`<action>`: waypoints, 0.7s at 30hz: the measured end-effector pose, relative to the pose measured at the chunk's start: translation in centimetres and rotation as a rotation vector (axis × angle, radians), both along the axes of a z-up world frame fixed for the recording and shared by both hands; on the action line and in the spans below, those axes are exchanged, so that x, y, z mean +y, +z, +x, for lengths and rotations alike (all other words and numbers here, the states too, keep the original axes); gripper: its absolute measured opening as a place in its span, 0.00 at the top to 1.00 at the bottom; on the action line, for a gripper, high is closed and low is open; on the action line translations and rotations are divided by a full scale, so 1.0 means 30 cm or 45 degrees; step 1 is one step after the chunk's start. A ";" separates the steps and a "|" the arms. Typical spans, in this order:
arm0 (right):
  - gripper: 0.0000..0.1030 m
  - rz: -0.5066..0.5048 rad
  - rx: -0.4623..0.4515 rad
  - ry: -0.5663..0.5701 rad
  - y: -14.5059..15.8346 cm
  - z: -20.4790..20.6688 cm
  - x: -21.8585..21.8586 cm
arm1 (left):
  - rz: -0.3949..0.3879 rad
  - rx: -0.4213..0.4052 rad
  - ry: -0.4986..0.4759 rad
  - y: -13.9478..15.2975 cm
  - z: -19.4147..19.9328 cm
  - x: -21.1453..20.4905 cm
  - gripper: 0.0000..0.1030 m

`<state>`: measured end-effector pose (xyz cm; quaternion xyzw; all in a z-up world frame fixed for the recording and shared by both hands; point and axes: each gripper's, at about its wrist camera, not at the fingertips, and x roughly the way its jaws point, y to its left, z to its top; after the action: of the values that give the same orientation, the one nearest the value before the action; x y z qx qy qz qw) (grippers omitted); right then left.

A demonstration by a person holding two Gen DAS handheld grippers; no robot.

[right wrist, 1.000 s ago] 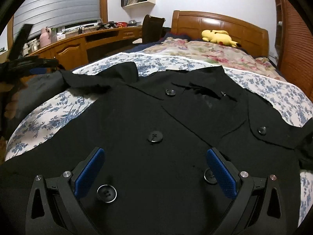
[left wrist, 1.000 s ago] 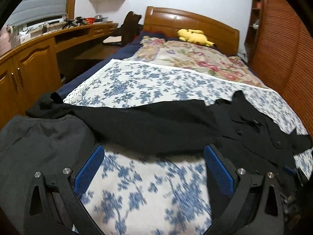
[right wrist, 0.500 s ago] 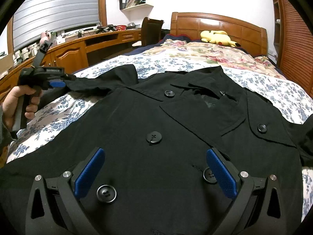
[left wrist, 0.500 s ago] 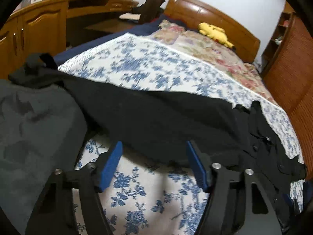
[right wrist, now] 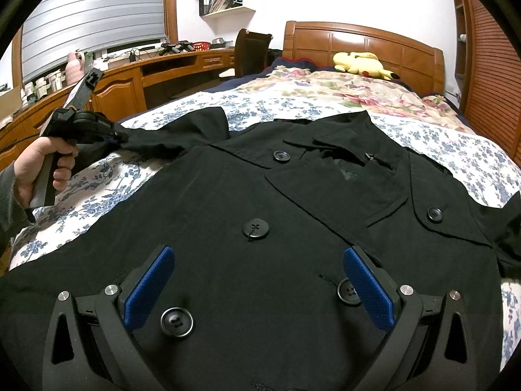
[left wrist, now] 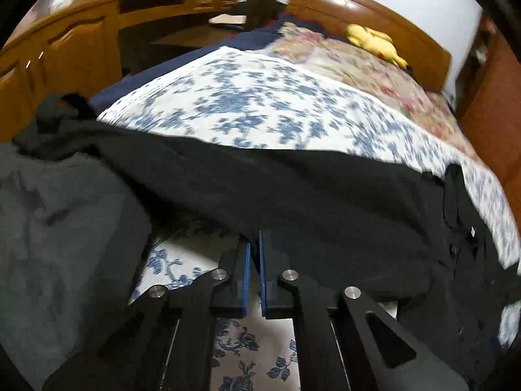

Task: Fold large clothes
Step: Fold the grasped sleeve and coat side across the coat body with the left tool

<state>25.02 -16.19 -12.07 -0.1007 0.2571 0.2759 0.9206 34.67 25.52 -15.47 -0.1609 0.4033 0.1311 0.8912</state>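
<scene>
A black double-breasted coat (right wrist: 260, 221) lies face up on the blue-flowered bed cover (right wrist: 97, 192), collar toward the headboard. Its left sleeve (left wrist: 260, 189) stretches across the left wrist view. My left gripper (left wrist: 254, 244) is shut on the sleeve's near edge; the right wrist view shows it (right wrist: 119, 137) pinching the sleeve end, held by a hand. My right gripper (right wrist: 259, 264) is open and empty, hovering over the coat's front among the buttons (right wrist: 255, 228).
A grey garment (left wrist: 58, 244) lies at the bed's left edge. A yellow plush toy (right wrist: 361, 62) sits by the wooden headboard (right wrist: 358, 39). A floral quilt (right wrist: 325, 91) covers the far bed. A wooden desk (right wrist: 146, 75) runs along the left, a louvered wardrobe (right wrist: 488, 65) on the right.
My left gripper moved in to the sleeve edge and closed on it. The right gripper stayed open over the coat front.
</scene>
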 end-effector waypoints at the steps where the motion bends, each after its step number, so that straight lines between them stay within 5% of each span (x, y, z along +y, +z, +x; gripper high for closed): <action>1: 0.00 -0.001 -0.001 0.000 -0.001 0.000 0.000 | 0.044 -0.019 -0.022 0.019 -0.004 -0.029 0.98; 11: 0.00 -0.002 -0.009 -0.003 -0.008 -0.001 0.002 | 0.102 -0.236 -0.321 0.251 -0.079 -0.313 0.98; 21: 0.00 0.032 -0.012 -0.028 0.000 -0.003 -0.014 | 0.198 -0.290 -0.574 0.354 -0.131 -0.617 0.98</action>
<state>24.93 -16.60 -12.06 -0.0876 0.2503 0.2686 0.9260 30.75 7.00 -4.86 -0.0119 0.3149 -0.0591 0.9472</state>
